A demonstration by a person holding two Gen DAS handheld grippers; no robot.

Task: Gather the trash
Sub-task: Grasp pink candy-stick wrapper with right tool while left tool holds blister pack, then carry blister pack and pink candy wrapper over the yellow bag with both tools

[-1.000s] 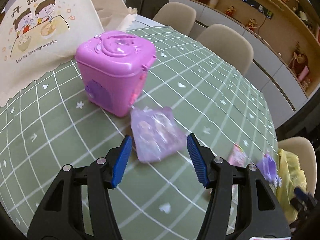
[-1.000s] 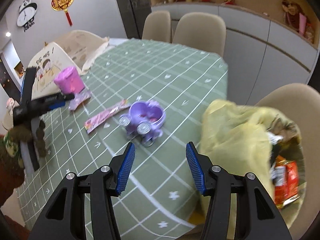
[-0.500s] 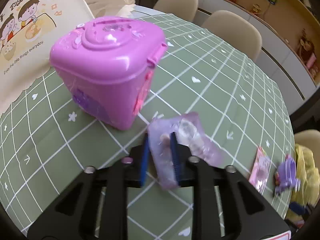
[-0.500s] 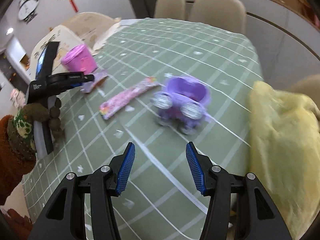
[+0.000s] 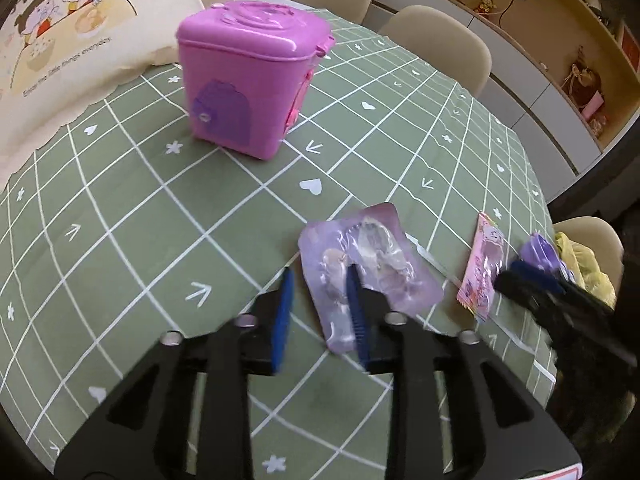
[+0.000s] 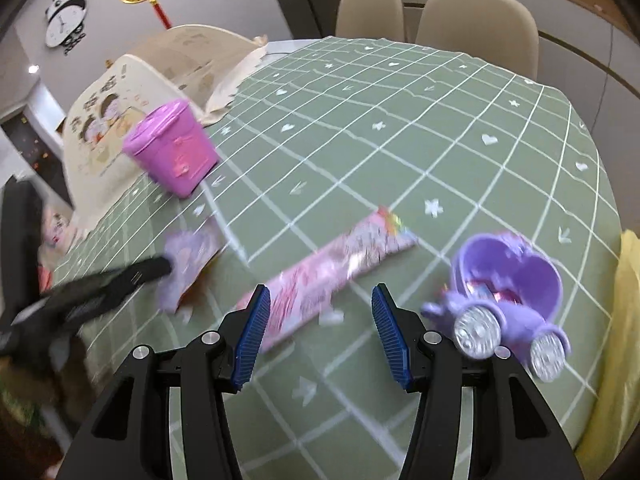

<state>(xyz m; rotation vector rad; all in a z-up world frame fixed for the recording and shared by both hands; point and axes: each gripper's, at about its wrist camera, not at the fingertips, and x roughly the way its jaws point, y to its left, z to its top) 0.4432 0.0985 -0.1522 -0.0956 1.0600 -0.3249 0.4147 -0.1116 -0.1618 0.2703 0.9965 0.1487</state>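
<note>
Left claw (image 5: 320,312) astride purple wrapper's (image 5: 376,268) edge

left wrist view angled down along its fingers (image 5: 282,312), close over the worktop (image 5: 120,208), right wrist view likewise tilted down from the opposite side, pink box (image 5: 248,76), purple packet (image 5: 372,268), pink wrapper (image 6: 332,268) shared by both

Purple wrapper (image 6: 192,264) blurred; yellow bag (image 6: 626,344) cut off by edge.
</note>
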